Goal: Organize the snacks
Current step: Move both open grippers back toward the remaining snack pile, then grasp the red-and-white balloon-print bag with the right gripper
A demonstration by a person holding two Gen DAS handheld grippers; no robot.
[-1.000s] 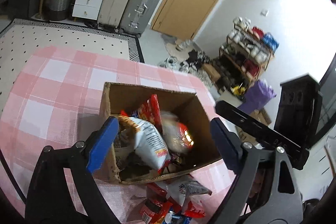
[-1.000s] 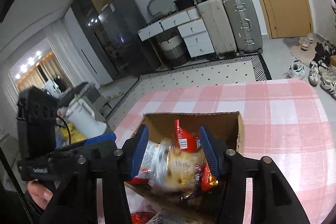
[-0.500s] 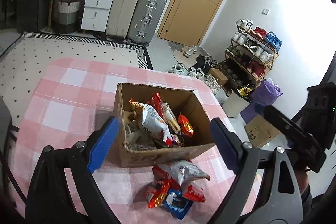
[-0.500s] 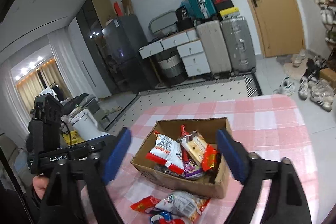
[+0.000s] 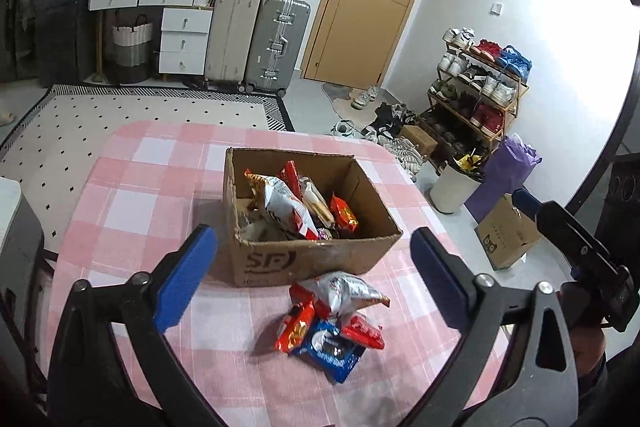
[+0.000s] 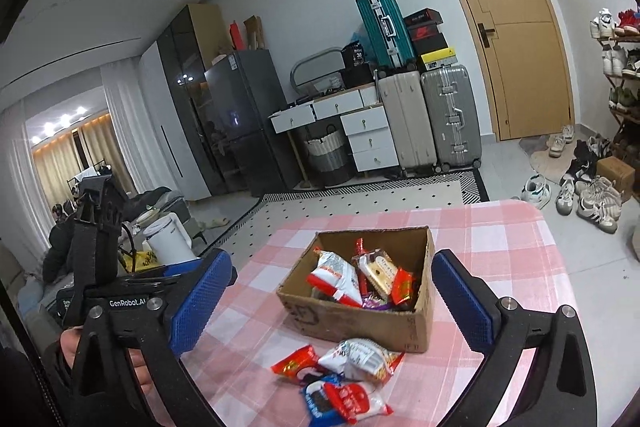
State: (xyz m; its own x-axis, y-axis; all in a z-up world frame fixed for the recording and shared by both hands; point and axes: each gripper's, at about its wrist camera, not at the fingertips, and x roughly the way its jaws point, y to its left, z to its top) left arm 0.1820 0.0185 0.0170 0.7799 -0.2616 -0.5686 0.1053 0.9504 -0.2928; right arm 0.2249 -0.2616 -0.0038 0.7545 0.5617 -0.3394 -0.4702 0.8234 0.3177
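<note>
Several snack packets [image 5: 334, 319] beyond both empty, wide claws [image 5: 314, 275].

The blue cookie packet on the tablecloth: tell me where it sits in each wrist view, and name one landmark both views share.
Left wrist view: the blue cookie packet lies low and centre, nearest the camera in the loose pile, in front of the cardboard box.
Right wrist view: it lies at the bottom edge, centre, partly under a red and white packet.
Shared landmark: the cardboard box, just behind the pile in both views.
</note>
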